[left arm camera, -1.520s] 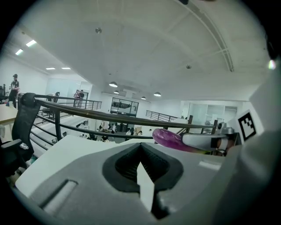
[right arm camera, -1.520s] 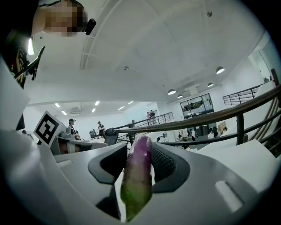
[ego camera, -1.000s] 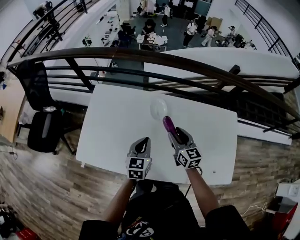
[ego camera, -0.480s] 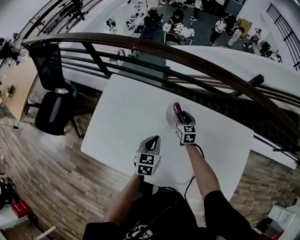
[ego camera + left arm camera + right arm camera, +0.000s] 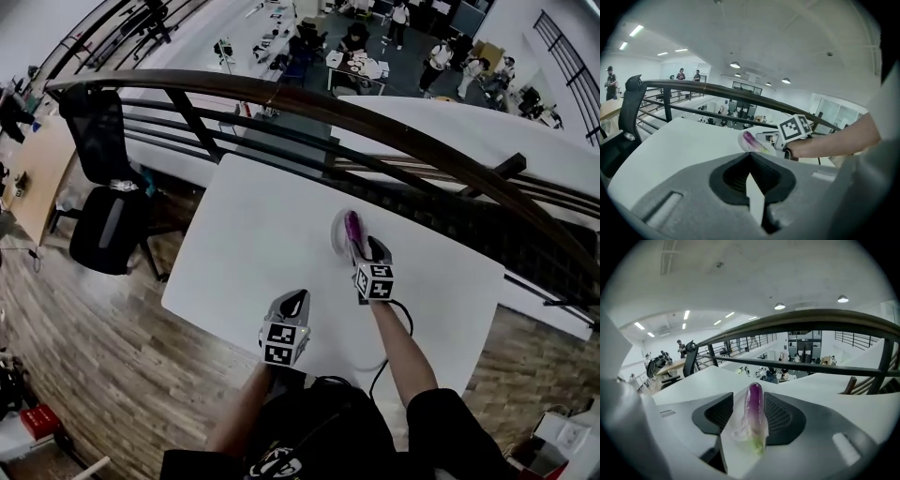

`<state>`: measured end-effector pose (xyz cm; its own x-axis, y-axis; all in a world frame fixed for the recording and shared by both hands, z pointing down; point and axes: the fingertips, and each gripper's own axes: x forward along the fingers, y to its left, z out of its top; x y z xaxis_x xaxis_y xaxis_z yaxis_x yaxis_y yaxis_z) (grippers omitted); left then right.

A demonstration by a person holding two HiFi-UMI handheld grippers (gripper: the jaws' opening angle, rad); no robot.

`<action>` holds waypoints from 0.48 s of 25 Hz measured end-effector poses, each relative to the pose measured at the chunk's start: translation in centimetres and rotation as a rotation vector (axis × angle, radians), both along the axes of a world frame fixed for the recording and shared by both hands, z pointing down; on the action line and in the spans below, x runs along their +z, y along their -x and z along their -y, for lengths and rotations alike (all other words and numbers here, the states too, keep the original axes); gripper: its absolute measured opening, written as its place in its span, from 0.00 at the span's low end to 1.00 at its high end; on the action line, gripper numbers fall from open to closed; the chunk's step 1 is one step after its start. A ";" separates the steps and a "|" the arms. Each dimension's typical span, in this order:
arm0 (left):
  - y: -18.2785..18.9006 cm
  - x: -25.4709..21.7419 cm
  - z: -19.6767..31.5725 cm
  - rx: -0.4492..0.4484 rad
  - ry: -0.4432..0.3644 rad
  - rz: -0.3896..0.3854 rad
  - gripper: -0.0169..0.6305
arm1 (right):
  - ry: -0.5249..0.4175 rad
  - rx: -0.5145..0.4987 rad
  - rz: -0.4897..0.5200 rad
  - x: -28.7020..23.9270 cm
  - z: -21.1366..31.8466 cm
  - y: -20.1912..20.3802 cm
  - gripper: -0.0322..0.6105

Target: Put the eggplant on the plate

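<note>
A purple eggplant (image 5: pixel 352 228) with a green stem end lies on a small clear plate (image 5: pixel 338 236) near the middle of the white table (image 5: pixel 244 244). My right gripper (image 5: pixel 366 247) sits low at the plate with the eggplant (image 5: pixel 754 416) lengthwise between its jaws. The jaws have just been opening, and a gap shows beside the left pad. The plate (image 5: pixel 737 430) shows as a glassy rim under the eggplant. My left gripper (image 5: pixel 293 302) hovers near the table's front edge, jaws together and empty. In its view, the eggplant (image 5: pixel 752 140) and right gripper (image 5: pixel 771 139) are ahead.
A dark curved railing (image 5: pixel 281 94) runs along the table's far side, with a drop to a lower floor behind it. A black office chair (image 5: pixel 103 225) stands left of the table. A black cable (image 5: pixel 380 361) trails by my right arm.
The right gripper carried the eggplant forward and down onto the plate, then stayed there. The left gripper sank and drew back toward the table's front edge.
</note>
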<state>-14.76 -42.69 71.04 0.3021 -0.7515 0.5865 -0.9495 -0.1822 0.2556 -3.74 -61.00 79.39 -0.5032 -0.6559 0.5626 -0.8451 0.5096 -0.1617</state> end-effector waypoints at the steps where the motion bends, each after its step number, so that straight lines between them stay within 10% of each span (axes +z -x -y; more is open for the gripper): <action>1: 0.0 -0.2 -0.4 0.007 -0.001 0.000 0.03 | -0.014 0.003 0.031 -1.3 -1.1 -0.6 0.37; 8: -3.4 -3.6 -3.2 0.032 -0.070 -0.022 0.03 | 0.031 -0.061 0.151 -7.8 -13.1 -6.9 0.05; 12: -4.7 -6.2 -4.6 0.091 -0.149 0.000 0.03 | -0.066 -0.023 0.202 -13.6 -18.8 -8.1 0.05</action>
